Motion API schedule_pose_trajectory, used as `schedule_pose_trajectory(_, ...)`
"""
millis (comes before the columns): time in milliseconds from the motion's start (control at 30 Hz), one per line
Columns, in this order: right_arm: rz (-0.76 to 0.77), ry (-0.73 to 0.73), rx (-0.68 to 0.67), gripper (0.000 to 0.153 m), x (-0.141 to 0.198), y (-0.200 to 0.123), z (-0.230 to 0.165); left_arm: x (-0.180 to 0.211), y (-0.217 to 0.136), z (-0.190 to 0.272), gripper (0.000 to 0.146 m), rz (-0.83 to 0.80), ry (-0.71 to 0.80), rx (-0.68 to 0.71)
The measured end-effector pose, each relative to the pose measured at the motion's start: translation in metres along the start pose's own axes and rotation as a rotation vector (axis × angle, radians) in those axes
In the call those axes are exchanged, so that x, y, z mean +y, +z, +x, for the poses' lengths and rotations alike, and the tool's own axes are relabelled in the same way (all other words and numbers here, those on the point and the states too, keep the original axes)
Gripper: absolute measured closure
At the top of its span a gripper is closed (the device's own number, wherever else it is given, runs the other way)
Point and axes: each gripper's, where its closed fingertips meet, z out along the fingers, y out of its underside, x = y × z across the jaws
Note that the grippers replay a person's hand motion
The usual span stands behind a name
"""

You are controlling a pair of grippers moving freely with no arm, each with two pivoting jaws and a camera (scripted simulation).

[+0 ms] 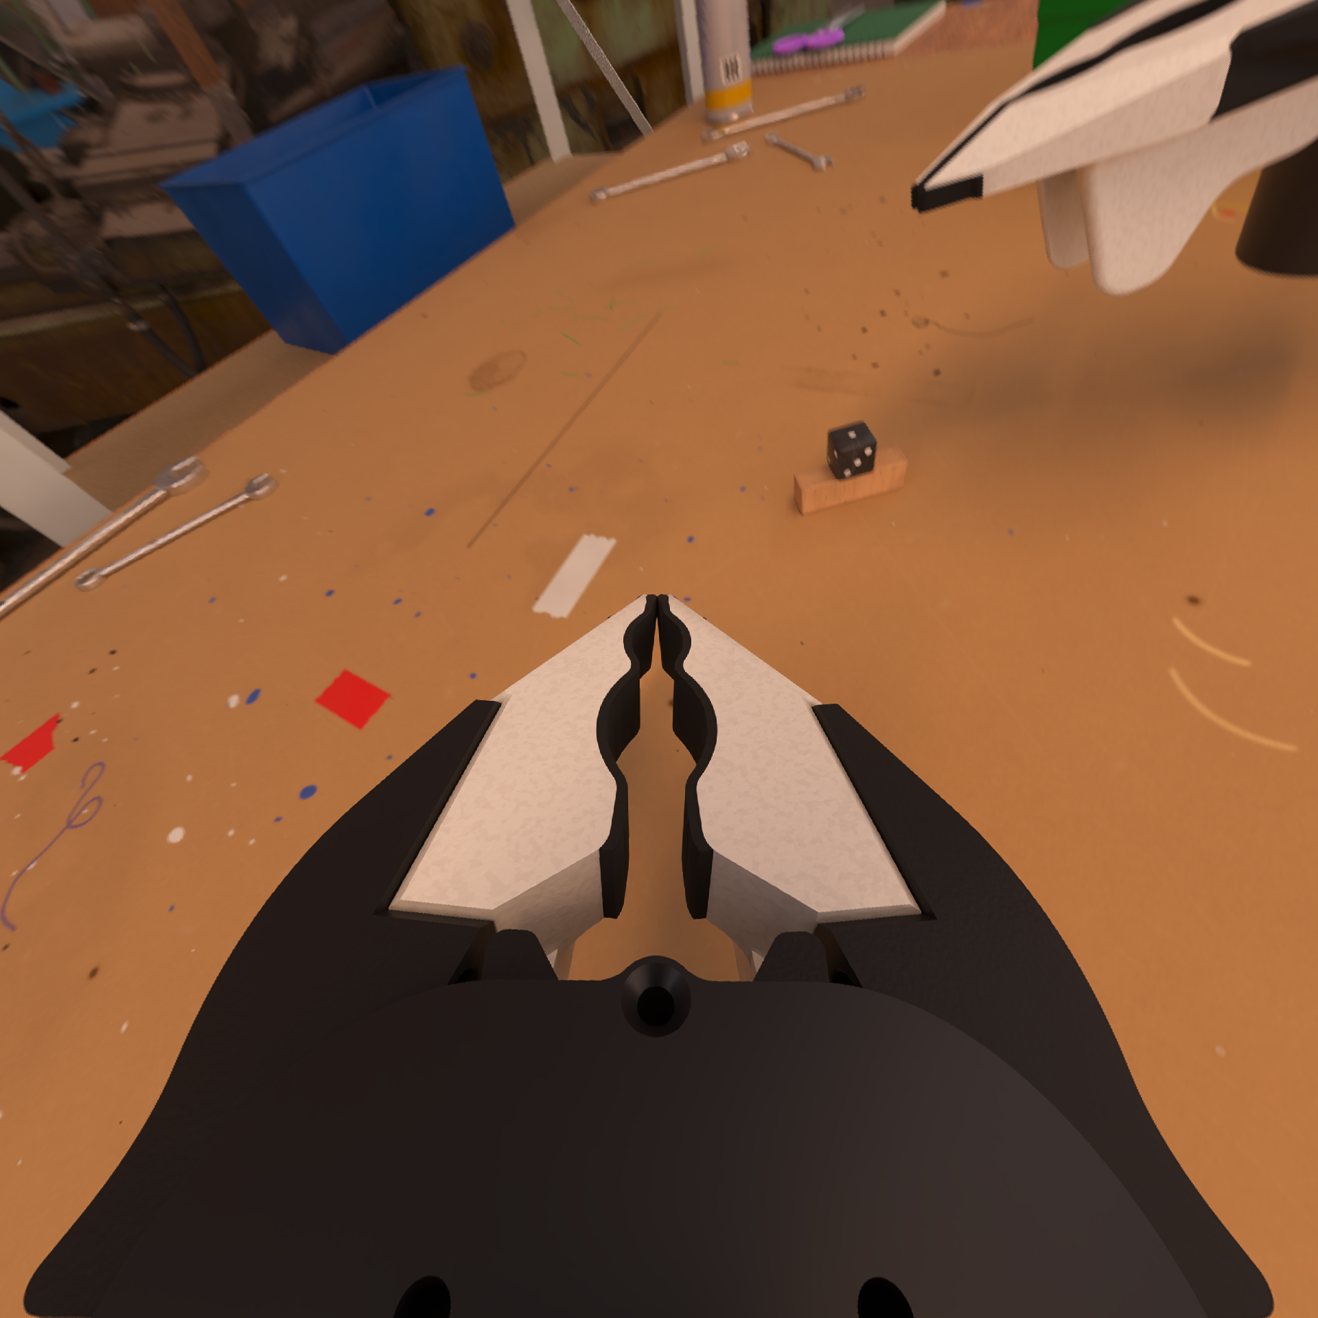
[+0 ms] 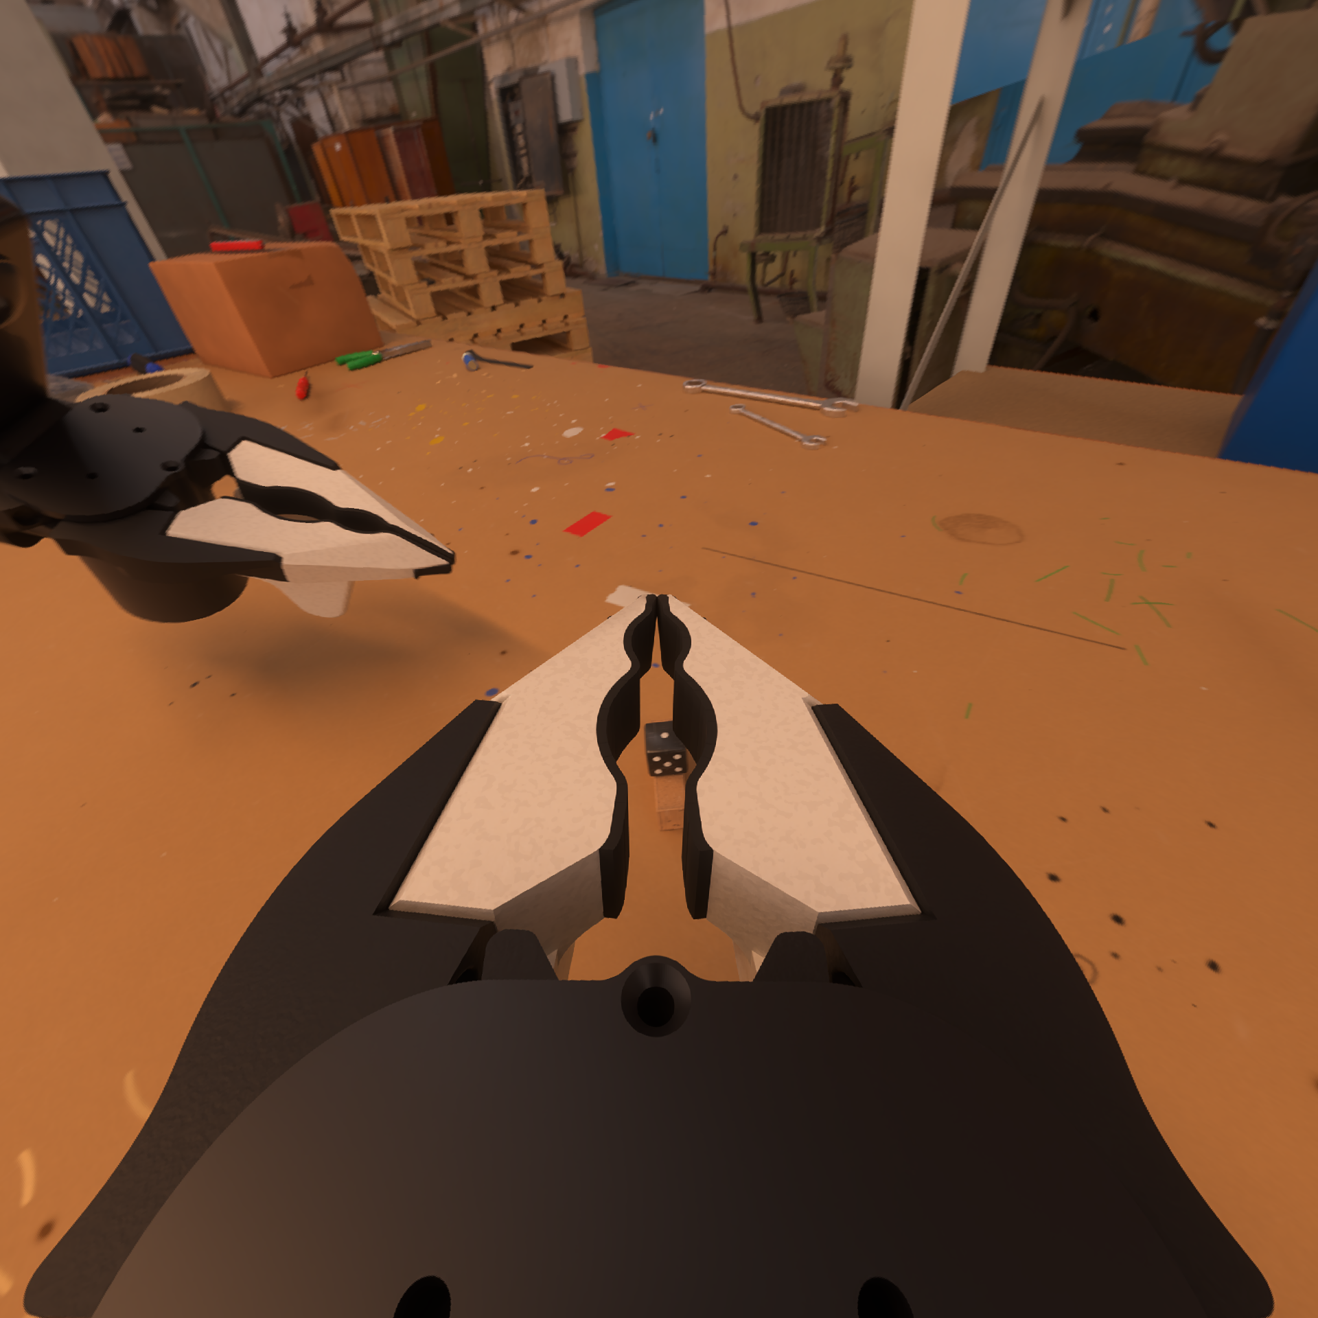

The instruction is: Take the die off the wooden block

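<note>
Die [image 2: 667, 749] on wooden block [image 2: 669, 804] sits below closed, empty right hand-held gripper [image 2: 657, 600].

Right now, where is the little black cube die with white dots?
The black die sits on the small wooden block on the workbench, ahead and right in the left wrist view, apart from both grippers.

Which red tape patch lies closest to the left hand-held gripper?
The square red tape patch, just left of its fingers; the torn red tape patch sits at the frame's edge.

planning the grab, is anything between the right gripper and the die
Nothing visible blocks it. The die sits alone on the wooden block, and the right gripper hangs above with its fingers shut; they must open first.
</note>
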Motion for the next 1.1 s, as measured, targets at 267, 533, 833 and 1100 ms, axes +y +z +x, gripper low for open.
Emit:
schedule_pose_trajectory(267, 0.047, 0.017, 0.041, 0.153, -0.005, -0.007, 0.013, -0.019, -0.015, -0.027, 0.146, 0.147, -0.131, -0.109)
schedule_pose_trajectory(533, 0.039, -0.031, 0.015, 0.153, -0.003, -0.005, 0.006, -0.030, -0.034, -0.064, 0.146, 0.277, -0.238, -0.243)
schedule_pose_trajectory(833, 0.007, -0.031, -0.015, 0.153, 0.005, -0.001, 0.002, -0.031, -0.042, -0.076, 0.146, 0.293, -0.222, -0.292)
schedule_pose_trajectory(1100, -0.020, -0.029, -0.028, 0.153, 0.011, 0.003, -0.002, -0.030, -0.039, -0.069, 0.146, 0.287, -0.208, -0.269)
